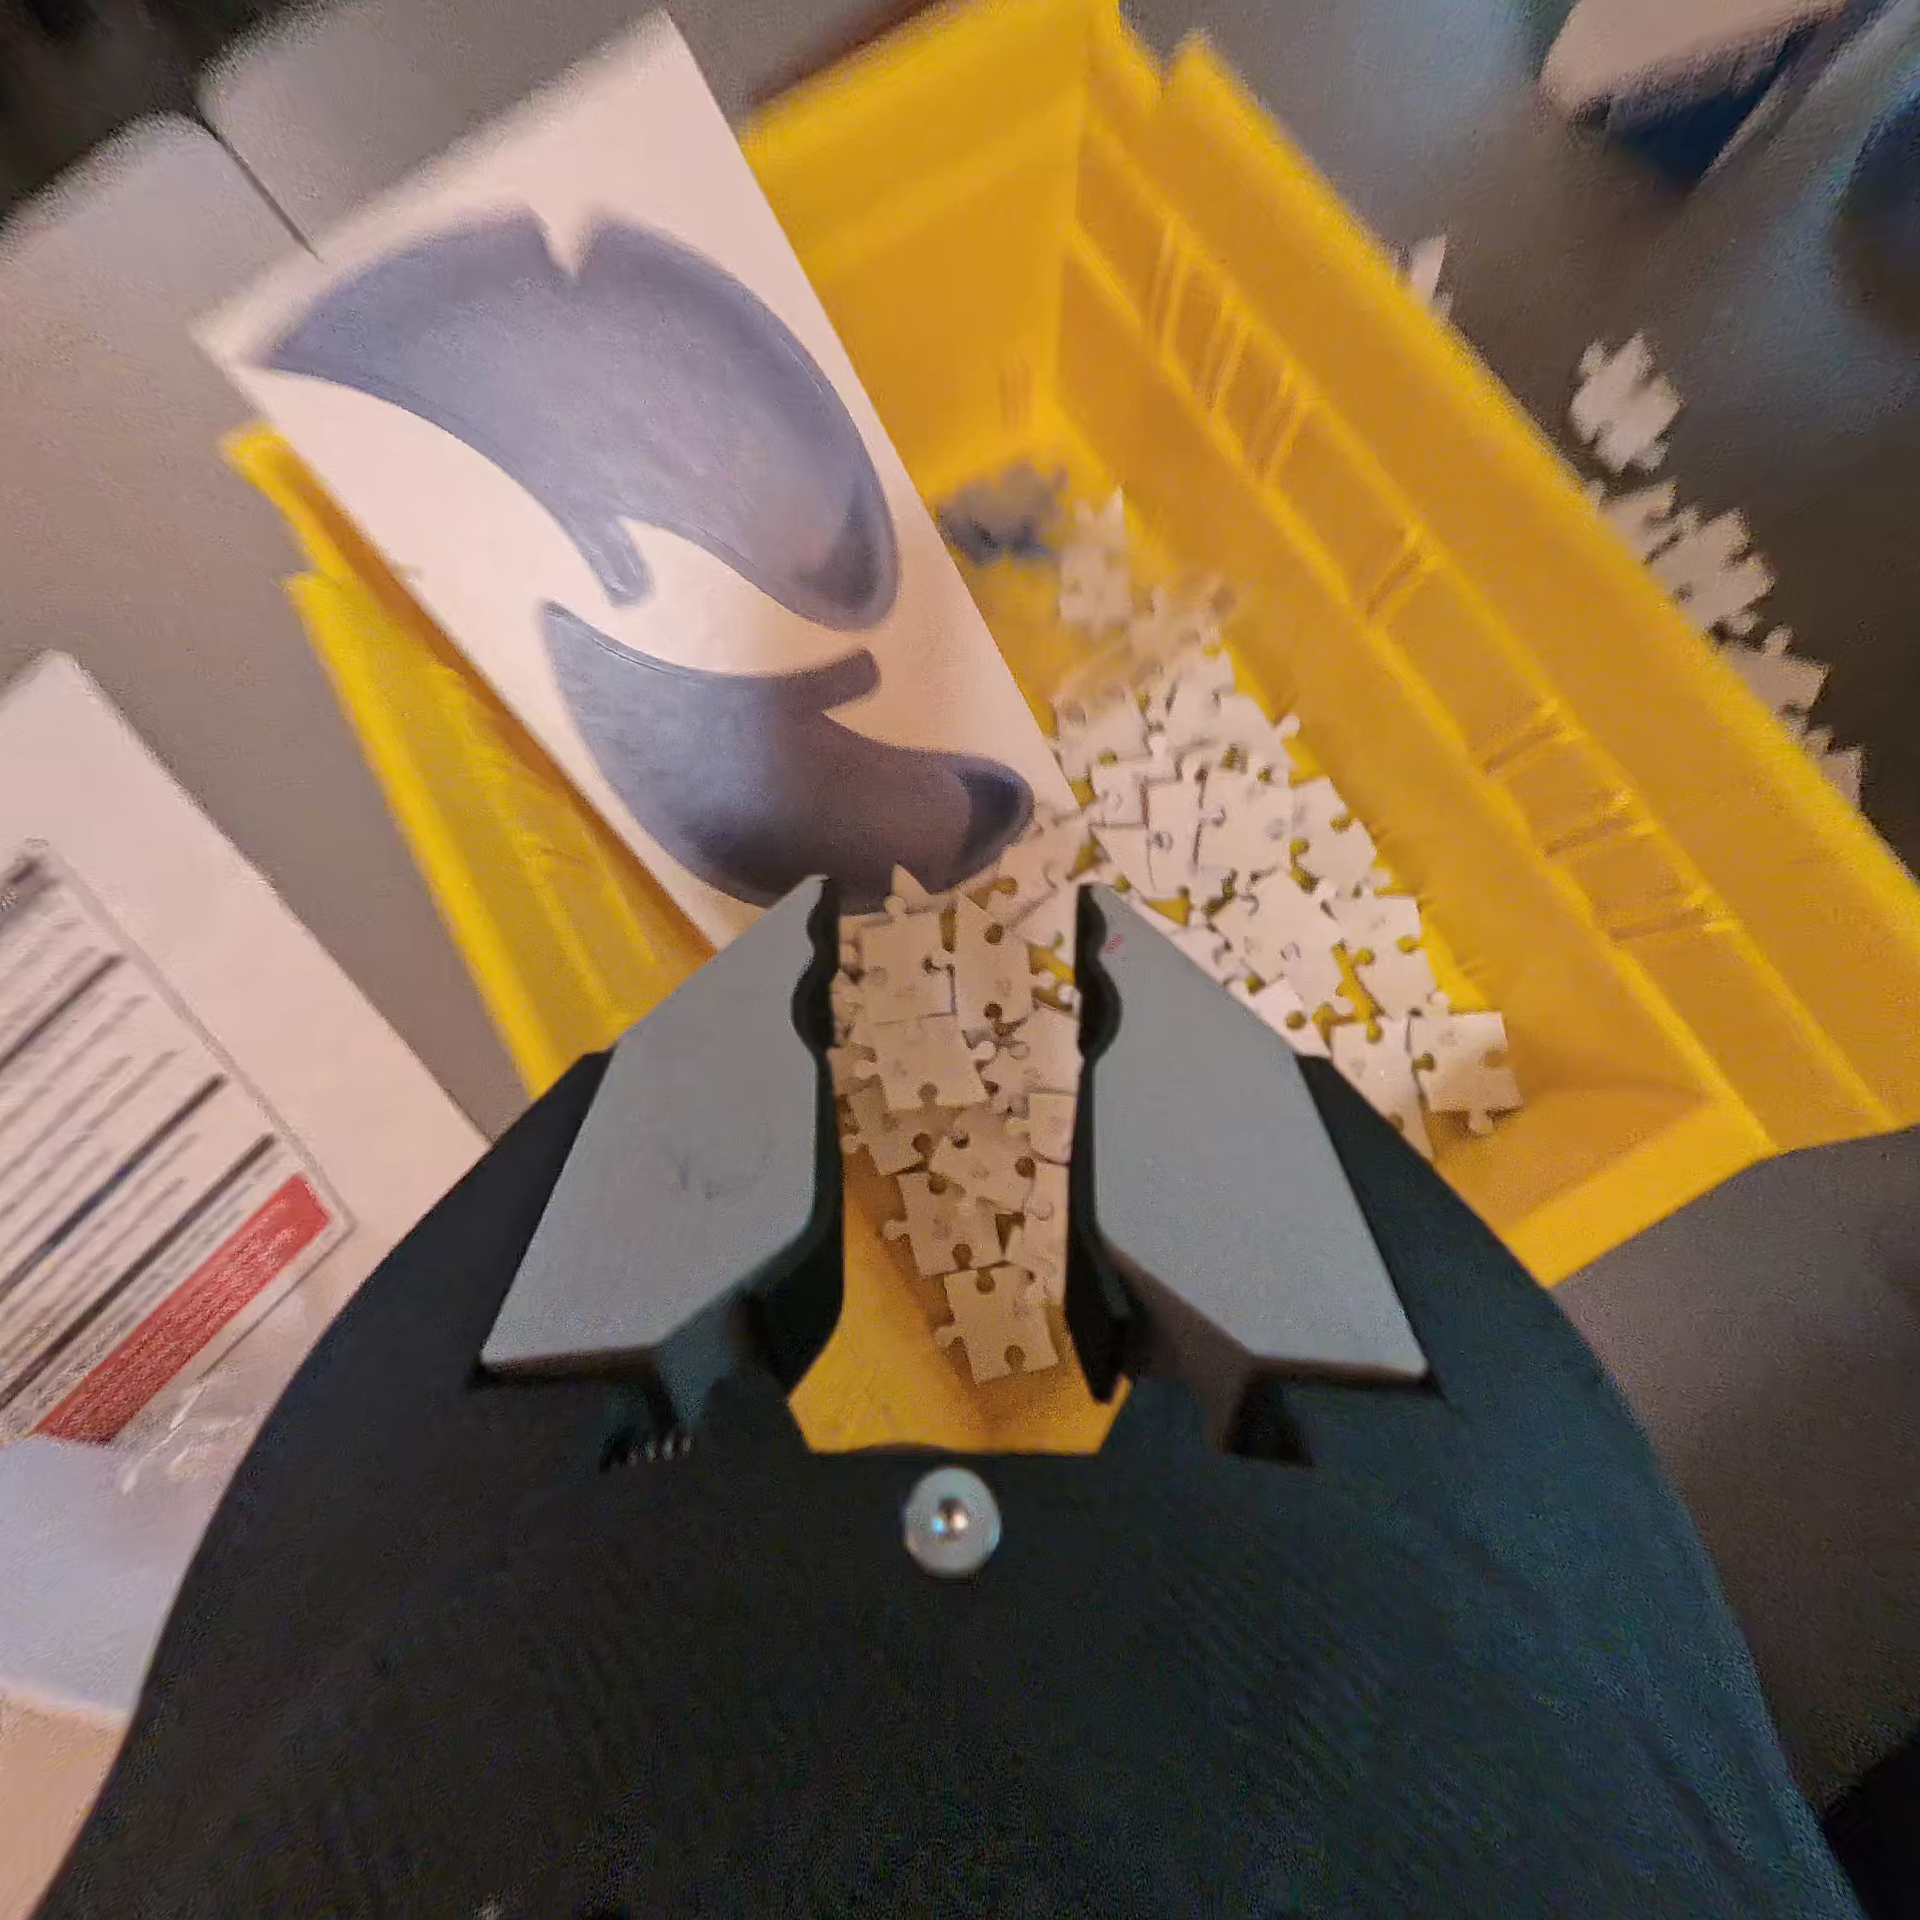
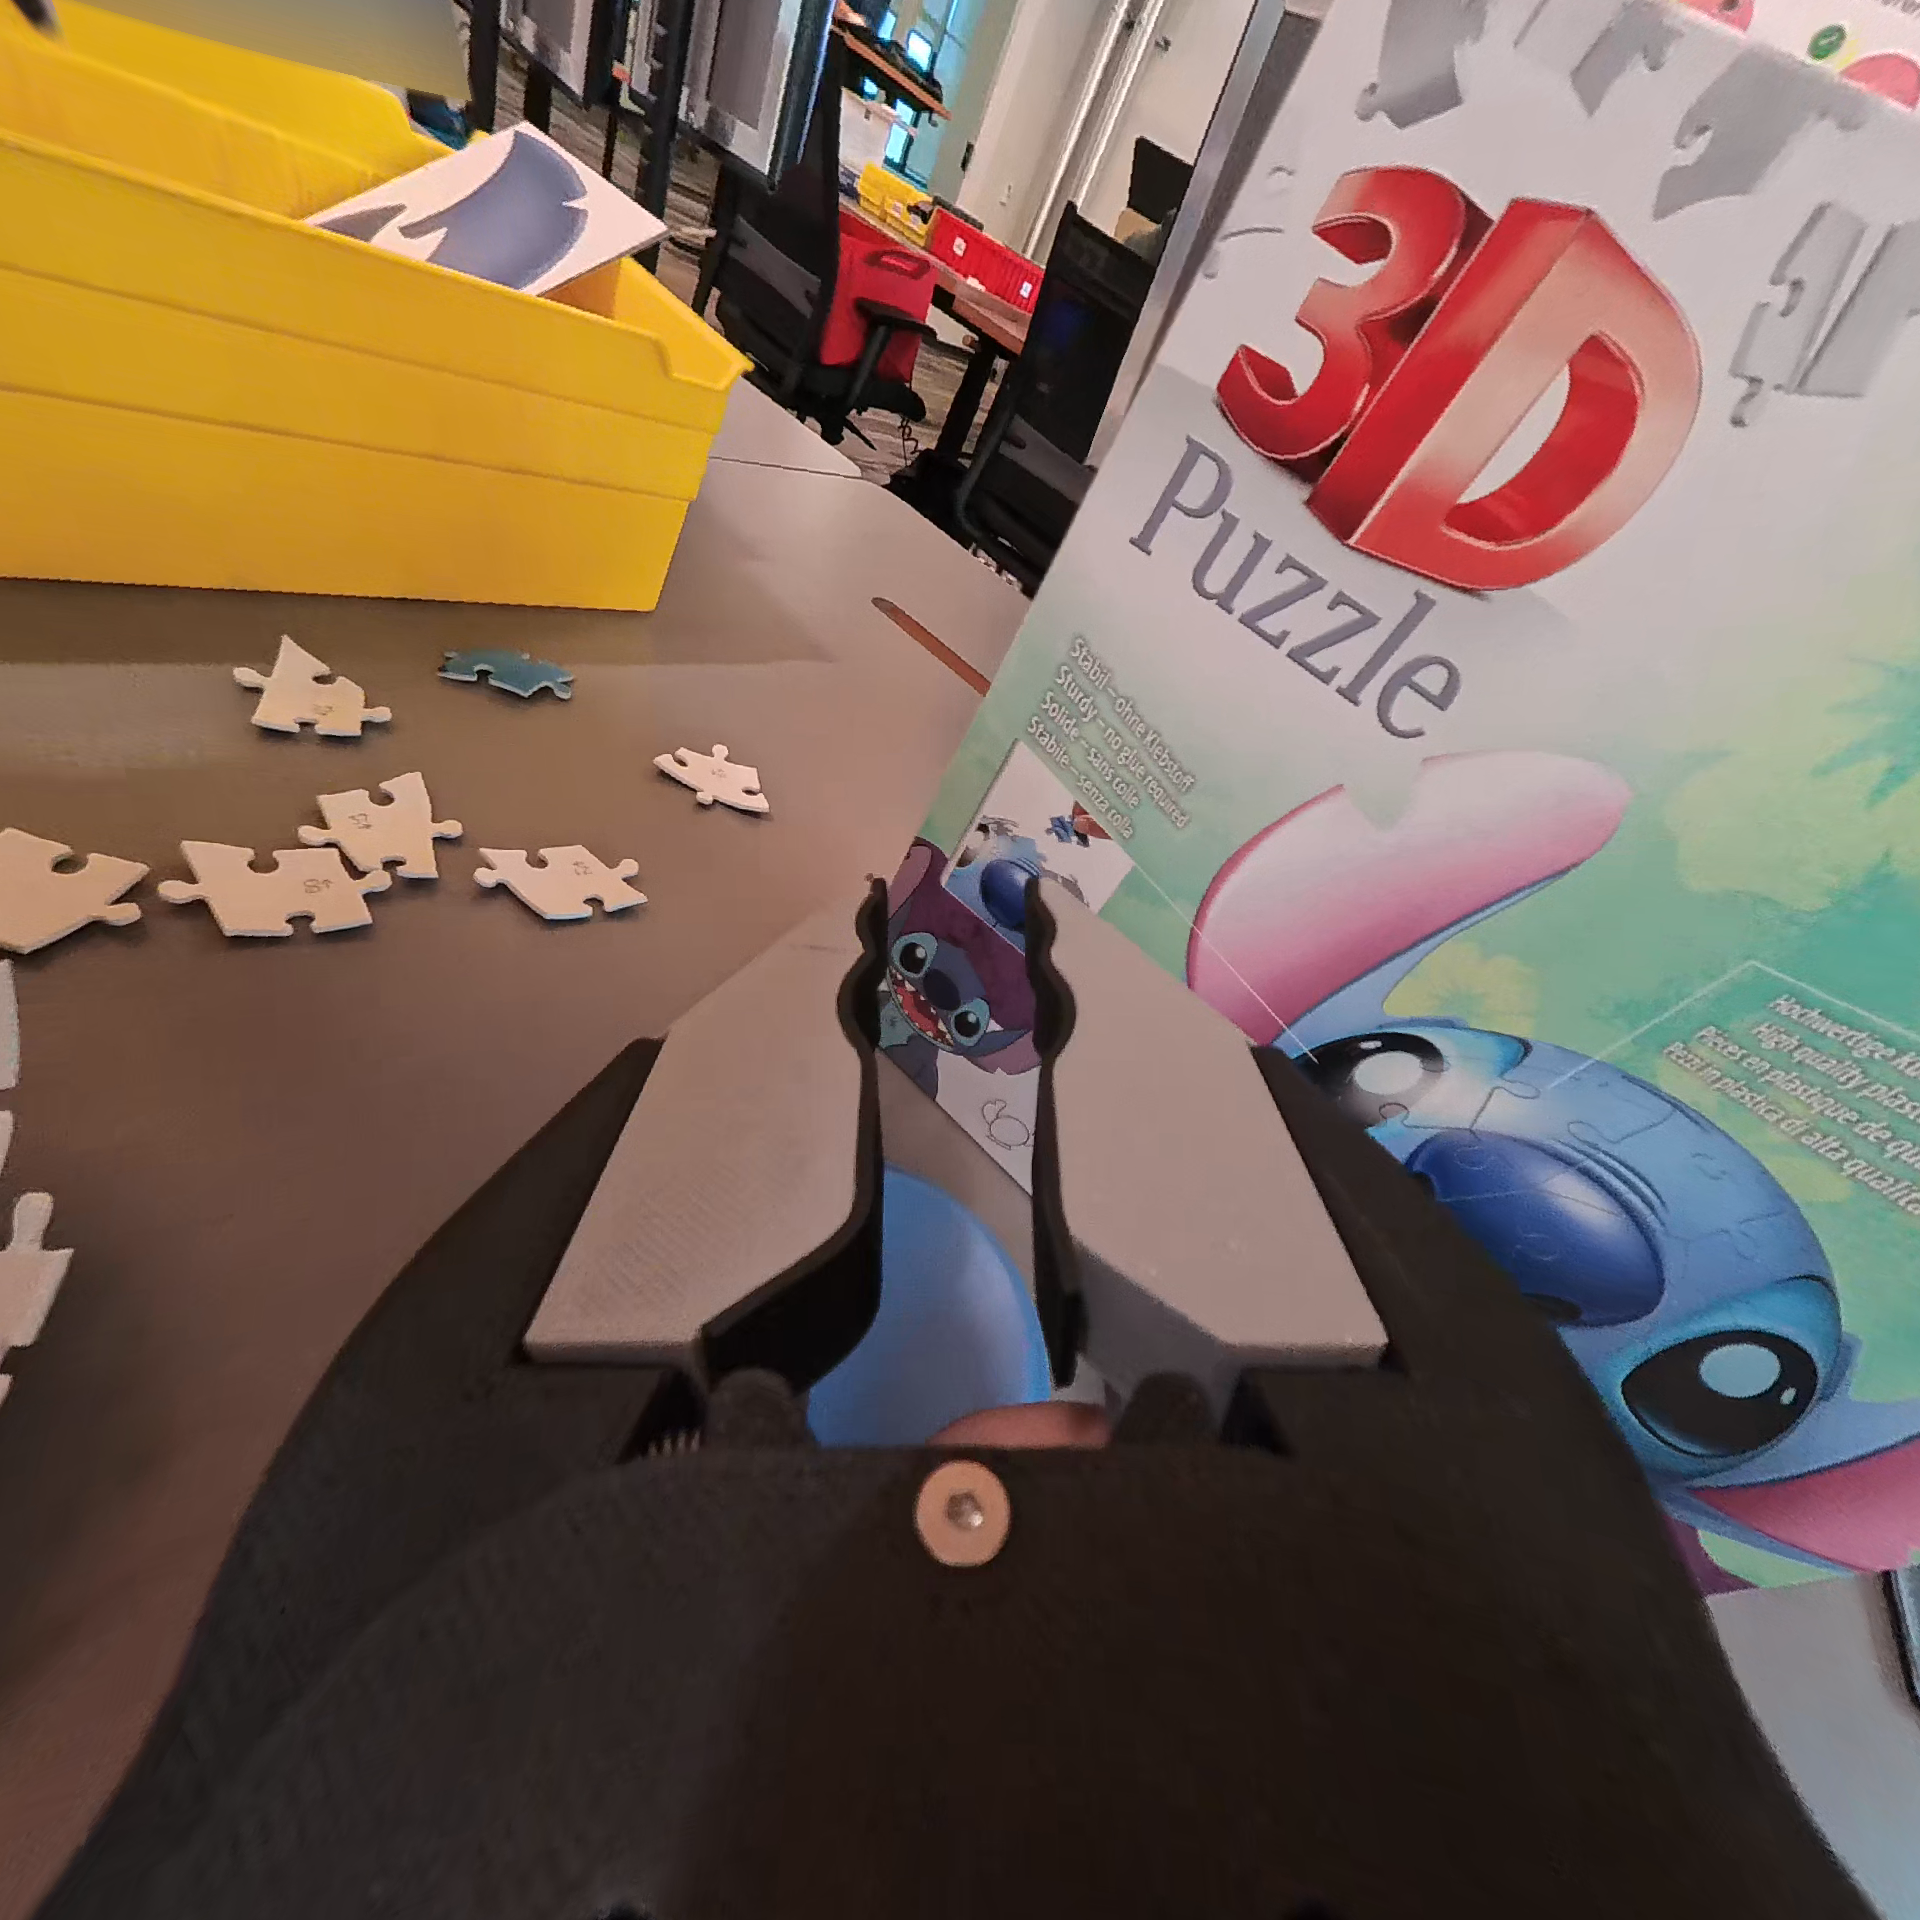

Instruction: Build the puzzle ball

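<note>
Left wrist view, blurred: left hand-held gripper (image 1: pixel 951 914) hangs above the yellow bin (image 1: pixel 1351 582), jaws parted by a moderate gap with nothing between them, probably lined up to pick a piece. Loose puzzle pieces (image 1: pixel 1195 821) lie heaped white side up on the bin floor, directly under the fingers. A white card printed with blue shapes (image 1: pixel 623 499) leans on the bin's left wall, seemingly parked out of the way. A few more pieces (image 1: pixel 1704 561) lie on the desk beyond the bin's right wall. No assembled ball shows; building looks barely begun. Right wrist view: right hand-held gripper (image 2: pixel 953 904) sits low over the grey desk (image 2: pixel 312 1091), jaws narrow, gripping nothing I can make out; a blue rounded form below them cannot be identified. The puzzle box (image 2: pixel 1455 727) stands just right of the fingers. Scattered pieces (image 2: pixel 384 826) lie in front of the bin (image 2: pixel 343 468), mostly white side up, likely spread for sorting.
</note>
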